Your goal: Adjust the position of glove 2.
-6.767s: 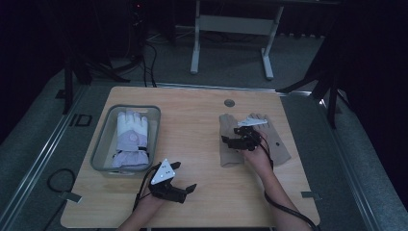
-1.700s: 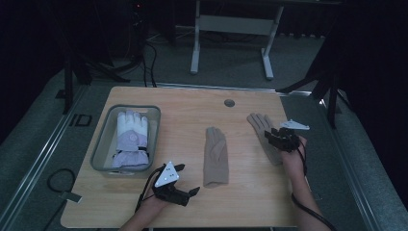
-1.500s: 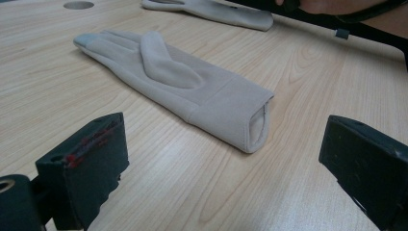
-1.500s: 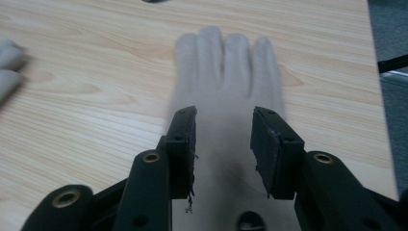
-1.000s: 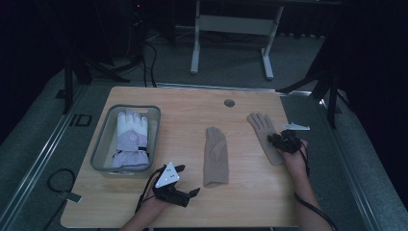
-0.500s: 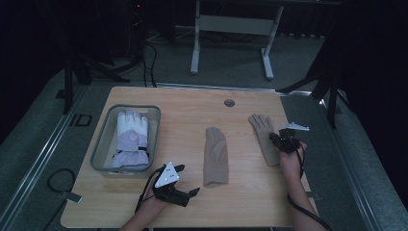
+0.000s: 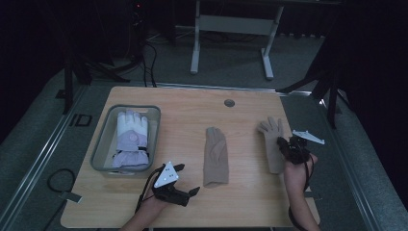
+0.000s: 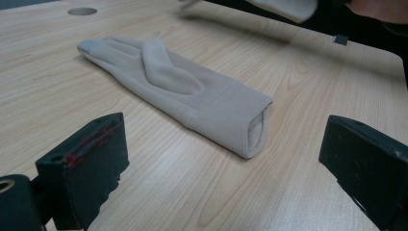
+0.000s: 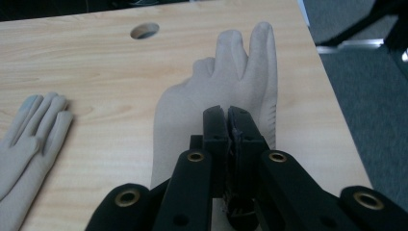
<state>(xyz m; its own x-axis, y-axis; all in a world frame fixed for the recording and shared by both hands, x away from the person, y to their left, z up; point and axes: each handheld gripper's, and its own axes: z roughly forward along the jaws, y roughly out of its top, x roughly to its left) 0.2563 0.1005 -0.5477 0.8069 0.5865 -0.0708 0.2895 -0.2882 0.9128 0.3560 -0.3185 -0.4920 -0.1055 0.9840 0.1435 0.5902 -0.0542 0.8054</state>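
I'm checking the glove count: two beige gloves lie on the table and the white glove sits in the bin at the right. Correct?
Not quite: the bin with the white glove is at the table's left, as the high view shows. The two beige gloves do lie on the table.

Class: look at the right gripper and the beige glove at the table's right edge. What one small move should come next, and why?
Probably carry the right-hand beige glove toward the middle beige glove. The right gripper has just closed its jaws on that glove's fabric, and the two match. The left gripper waits open beside the middle one.
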